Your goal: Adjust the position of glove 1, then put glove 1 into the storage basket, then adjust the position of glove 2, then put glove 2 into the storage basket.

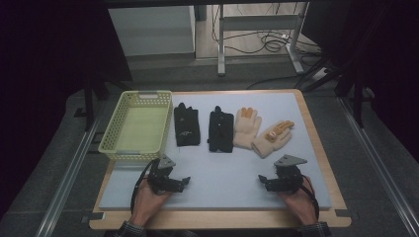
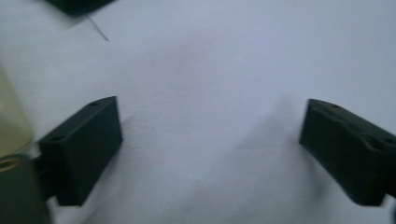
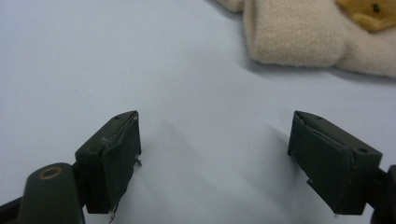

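Observation:
Two black gloves and two cream gloves with orange fingertips lie in a row across the pale blue mat. A yellow mesh basket stands empty at the mat's left. My left gripper rests near the mat's front left, jaws wide apart over bare mat. My right gripper rests at the front right, also open with nothing between its jaws; a cream glove lies just beyond its fingertips. A black glove corner shows past the left jaws.
The mat lies on a wooden board with dark floor around it. Metal rails run along both sides. A table frame and cables stand behind the far edge. The basket wall is close at the left gripper's left.

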